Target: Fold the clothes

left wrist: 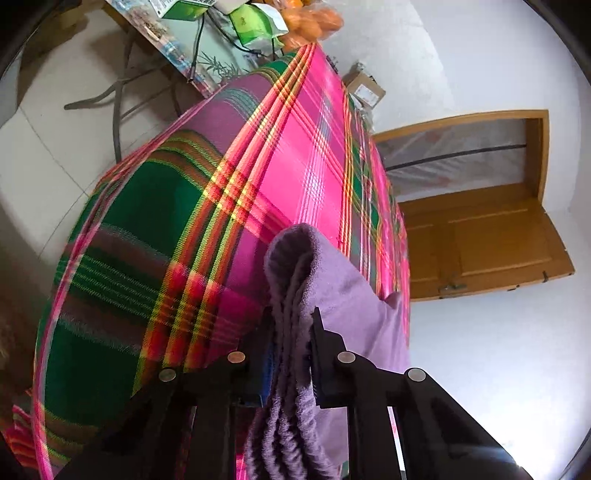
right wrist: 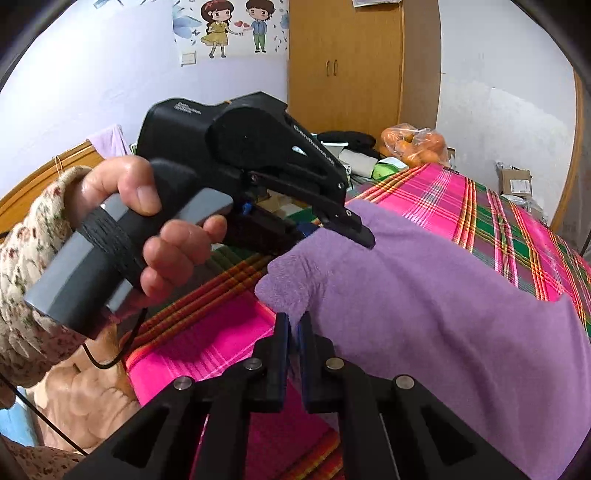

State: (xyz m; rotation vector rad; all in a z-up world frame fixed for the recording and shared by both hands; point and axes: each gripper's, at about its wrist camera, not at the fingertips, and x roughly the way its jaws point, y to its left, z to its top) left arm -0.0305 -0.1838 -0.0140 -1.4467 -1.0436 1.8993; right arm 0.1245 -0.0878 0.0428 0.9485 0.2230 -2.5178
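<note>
Pinching the purple cloth [right wrist: 424,295] along one edge, the left gripper [left wrist: 291,354] and right gripper [right wrist: 293,354], jaws nearly shut on it, hold it above the plaid bed [left wrist: 295,147], seemingly mid-fold; next, laying that edge down evenly.

A bed covered by a pink and green plaid blanket [right wrist: 461,206]. Beyond it, a clear bag of oranges [right wrist: 417,146] and green packets [left wrist: 255,26]. A wooden wardrobe [right wrist: 343,62] stands against the wall beside a cartoon couple sticker [right wrist: 236,27]. A cardboard box [right wrist: 513,181] sits further right
</note>
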